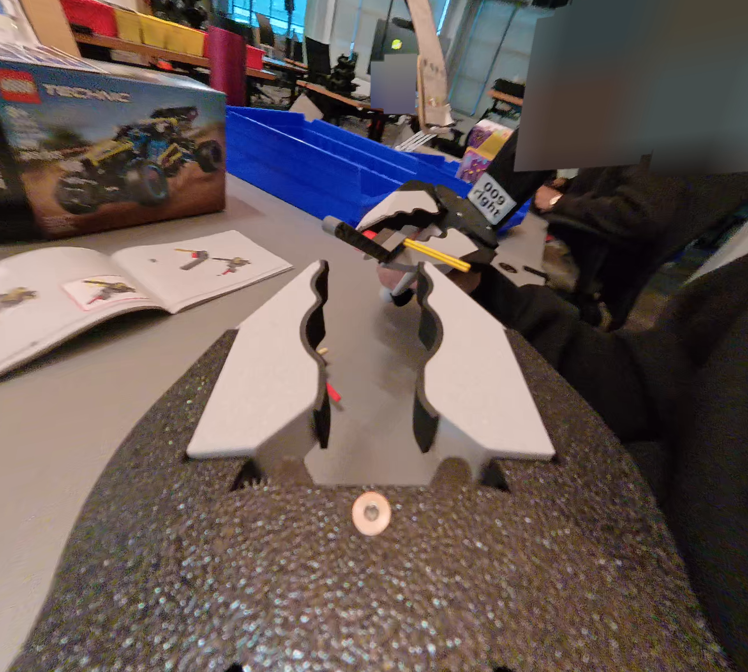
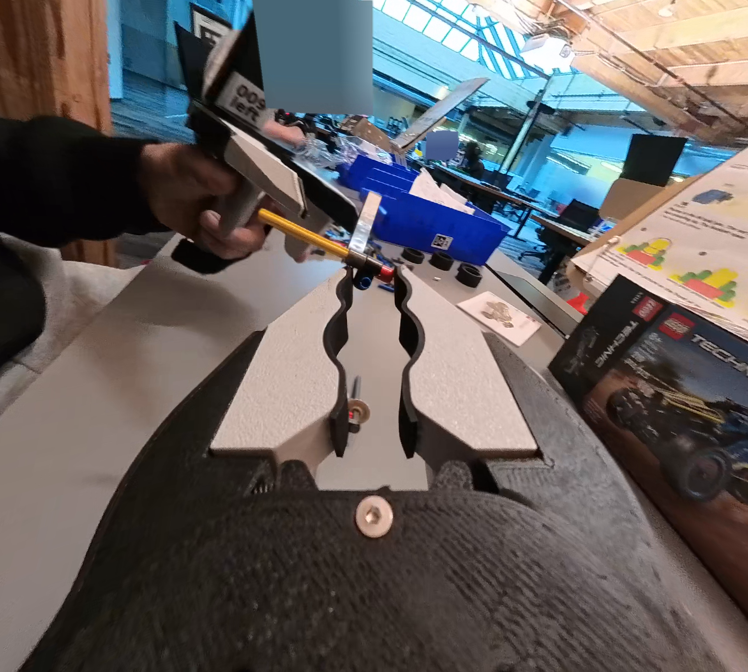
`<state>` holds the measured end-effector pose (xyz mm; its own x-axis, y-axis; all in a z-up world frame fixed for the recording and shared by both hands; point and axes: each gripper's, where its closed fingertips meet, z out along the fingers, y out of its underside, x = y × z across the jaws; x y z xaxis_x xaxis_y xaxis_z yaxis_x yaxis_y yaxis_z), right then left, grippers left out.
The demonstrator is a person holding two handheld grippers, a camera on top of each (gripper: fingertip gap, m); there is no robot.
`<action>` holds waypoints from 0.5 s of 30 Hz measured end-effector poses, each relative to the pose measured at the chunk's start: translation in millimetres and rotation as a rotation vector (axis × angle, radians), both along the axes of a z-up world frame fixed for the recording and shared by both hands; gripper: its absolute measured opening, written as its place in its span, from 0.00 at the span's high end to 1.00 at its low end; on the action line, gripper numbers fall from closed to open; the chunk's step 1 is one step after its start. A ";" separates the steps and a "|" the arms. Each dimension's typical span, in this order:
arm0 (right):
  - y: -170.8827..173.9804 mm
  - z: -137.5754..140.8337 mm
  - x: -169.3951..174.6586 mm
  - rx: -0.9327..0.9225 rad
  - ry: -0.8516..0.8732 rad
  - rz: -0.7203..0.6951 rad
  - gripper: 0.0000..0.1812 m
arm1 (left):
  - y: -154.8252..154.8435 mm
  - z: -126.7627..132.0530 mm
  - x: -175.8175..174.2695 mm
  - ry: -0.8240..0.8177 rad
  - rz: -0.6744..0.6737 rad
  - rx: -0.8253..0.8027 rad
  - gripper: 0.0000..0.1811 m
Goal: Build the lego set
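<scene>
Left wrist view, right tool (image 1: pixel 380 243) gripping lego assembly (image 1: pixel 435 254), left tool (image 1: pixel 372 278) empty

Each camera sits behind its own tongs and looks forward along the two fingers, low above the grey table (image 1: pixel 101 430).

The left wrist view faces across the table toward the set's box (image 1: pixel 109 150), the open instruction booklet (image 1: pixel 162 280) and the blue bin (image 1: pixel 324 167). The right tongs (image 1: pixel 388 248) show close ahead, right of centre.

The right wrist view is tilted and faces the opposite way. The left tongs (image 2: pixel 319 235) show close ahead, upper left.

Both views share the table, the box (image 2: pixel 655 389), the blue bin (image 2: pixel 425 231) and the yellow-axle lego assembly (image 1: pixel 409 248) (image 2: pixel 324 241).
</scene>
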<state>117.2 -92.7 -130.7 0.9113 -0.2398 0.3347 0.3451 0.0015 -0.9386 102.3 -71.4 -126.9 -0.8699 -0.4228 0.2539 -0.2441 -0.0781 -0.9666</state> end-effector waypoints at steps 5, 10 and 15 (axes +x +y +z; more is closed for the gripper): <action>4.7 -3.1 -9.2 -0.014 0.022 0.068 0.90 | -8.9 -3.8 -5.4 0.060 -0.068 -0.044 0.77; 9.4 -9.0 -13.5 -0.044 0.040 0.101 0.90 | -10.3 -6.9 -1.6 -0.020 -0.020 0.006 0.85; 9.0 -11.9 -9.1 -0.055 0.054 0.080 0.93 | -15.5 -8.1 -4.4 -0.097 -0.021 0.041 0.95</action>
<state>108.1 -83.7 -142.6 0.9437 -0.1485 0.2956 0.2953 -0.0250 -0.9551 97.9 -86.9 -135.0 -0.8985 -0.4124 0.1503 -0.1499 -0.0334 -0.9881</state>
